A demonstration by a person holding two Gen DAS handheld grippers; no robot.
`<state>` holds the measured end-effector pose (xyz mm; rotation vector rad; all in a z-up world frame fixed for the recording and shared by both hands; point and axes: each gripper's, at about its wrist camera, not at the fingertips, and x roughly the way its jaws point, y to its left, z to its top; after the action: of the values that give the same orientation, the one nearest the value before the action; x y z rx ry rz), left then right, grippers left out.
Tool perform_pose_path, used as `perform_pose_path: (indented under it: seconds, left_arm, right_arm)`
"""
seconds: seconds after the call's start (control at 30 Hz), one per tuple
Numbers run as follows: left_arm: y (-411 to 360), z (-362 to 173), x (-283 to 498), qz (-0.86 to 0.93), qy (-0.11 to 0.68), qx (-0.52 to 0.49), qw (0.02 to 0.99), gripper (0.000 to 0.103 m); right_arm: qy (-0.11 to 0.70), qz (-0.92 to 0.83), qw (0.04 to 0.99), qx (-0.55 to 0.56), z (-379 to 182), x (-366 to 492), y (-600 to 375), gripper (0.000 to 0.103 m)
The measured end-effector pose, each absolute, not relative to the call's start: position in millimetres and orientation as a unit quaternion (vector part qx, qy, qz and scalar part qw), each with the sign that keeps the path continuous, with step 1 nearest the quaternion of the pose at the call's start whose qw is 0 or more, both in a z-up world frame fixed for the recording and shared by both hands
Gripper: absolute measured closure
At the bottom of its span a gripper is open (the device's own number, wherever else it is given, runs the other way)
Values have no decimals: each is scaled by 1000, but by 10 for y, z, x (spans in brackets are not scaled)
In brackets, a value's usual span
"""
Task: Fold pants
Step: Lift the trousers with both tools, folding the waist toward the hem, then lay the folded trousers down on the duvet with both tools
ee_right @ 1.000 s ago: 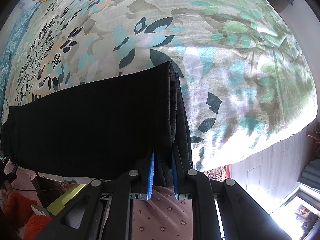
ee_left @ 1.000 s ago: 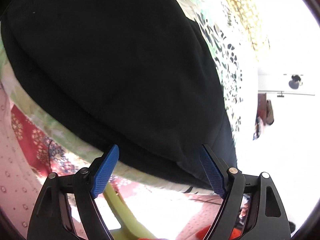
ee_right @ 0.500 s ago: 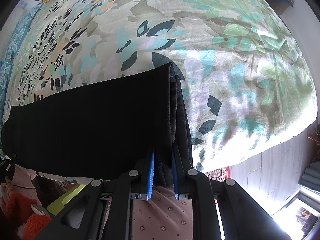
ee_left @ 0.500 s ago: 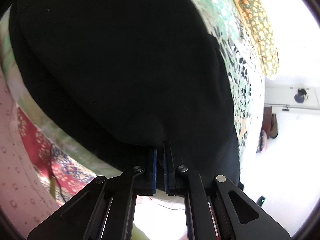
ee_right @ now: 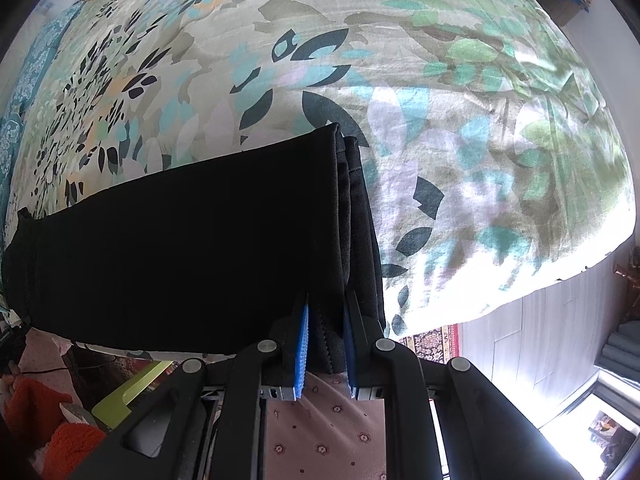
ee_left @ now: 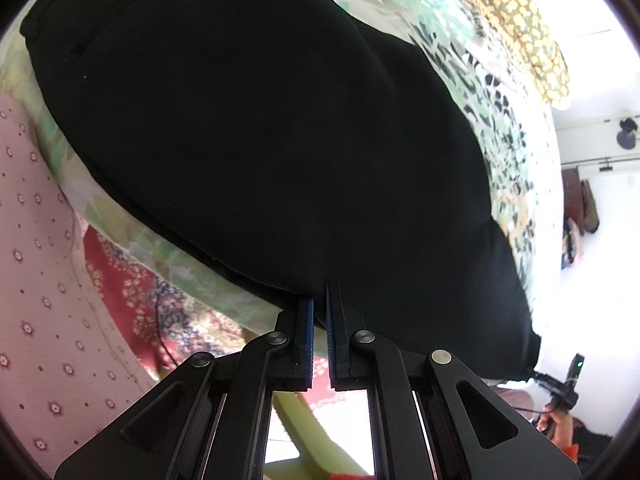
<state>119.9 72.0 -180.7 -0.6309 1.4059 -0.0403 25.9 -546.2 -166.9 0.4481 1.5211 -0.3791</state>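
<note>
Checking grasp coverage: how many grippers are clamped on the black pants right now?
2. The left gripper pinches the pants at their near edge; the right gripper clamps the stacked hems at the other end.

**Two wrist cameras, close over the bed**

Each fisheye camera looks along its own jaws. The left wrist view tilts steeply down from the bed's edge, very near the black pants [ee_left: 260, 140]. The right wrist view looks straight down at their folded end. Both views share the pants and the floral bedsheet [ee_right: 460, 128].
</note>
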Motion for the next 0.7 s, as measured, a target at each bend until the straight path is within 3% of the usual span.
perform_pose_path:
  seconds: [0.13,0.2,0.23,0.3,0.33,0.37,0.43,0.53,0.7]
  left_arm:
    - [646,-1864,1234,-12,649,-265,713,99]
    - [625,-1883,1242,-8,662,-249,707,92]
    - [623,-1872,1224,-2,668,-243,704,87]
    - [623,-1787,1183,9,674,-225,704,65]
    - [630,-1701,1145,12,672,-217,708,51]
    - [645,-1610,1119,13,666,-212,715,45]
    - [672,-1392,1117,10,645,-194,739,43]
    - [641,-1119,1317,-3,598,-162,785,28]
    - [635,-1289,1888,32,544,-107,832,23]
  right_arm:
    - [684,-172,678,206,-1746,266,-5467,85]
    - [688,-182,674,196,-1744,264,-5467,75]
    - [687,-184,676,194,-1720,255,-5463,70]
    - [671,-186,690,198,-1597,209,-5466,61]
    - [657,-193,701,198,-1502,176,-5475,60]
    - [641,-201,714,198,-1397,158,-5476,60]
    - [602,-205,743,206,-1180,154,-5452,59]
    - [543,-181,772,277,-1066,230,-5424,51]
    - [465,-131,760,434,-1494,569,-5200,46]
